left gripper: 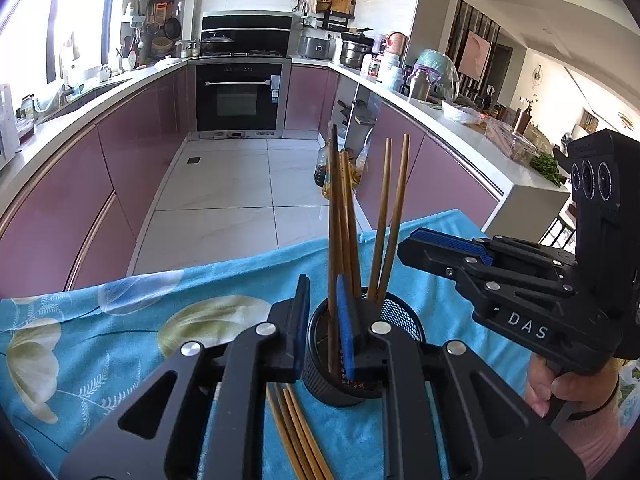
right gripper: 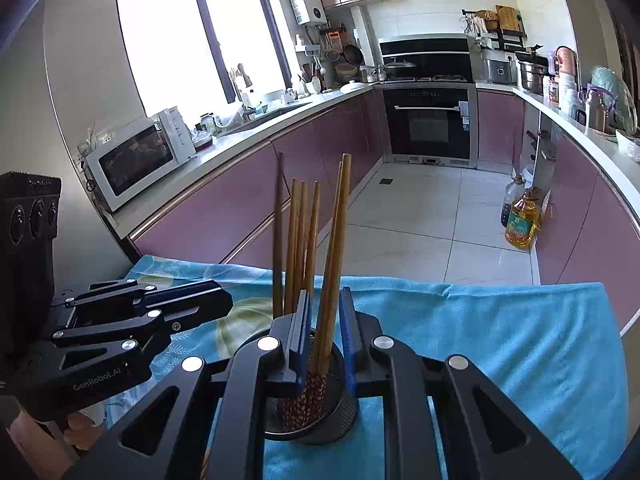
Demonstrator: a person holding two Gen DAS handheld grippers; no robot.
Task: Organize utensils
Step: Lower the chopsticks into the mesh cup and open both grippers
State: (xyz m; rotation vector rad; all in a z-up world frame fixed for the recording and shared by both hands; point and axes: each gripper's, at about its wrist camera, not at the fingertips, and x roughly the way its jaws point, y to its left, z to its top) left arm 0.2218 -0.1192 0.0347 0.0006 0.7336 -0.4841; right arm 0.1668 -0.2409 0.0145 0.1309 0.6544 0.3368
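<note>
Black mesh holder (left gripper: 404,320) upright on blue-cloth worktop, brown chopsticks (left gripper: 340,220) standing inside, fanned out. More loose chopsticks (left gripper: 298,436) flat at its 7 o'clock.

Left gripper (left gripper: 322,320) and right gripper (right gripper: 324,334): both angled downward, fingers slightly parted, pads pressing on nothing; each handle gripped by one hand (left gripper: 560,388)
</note>
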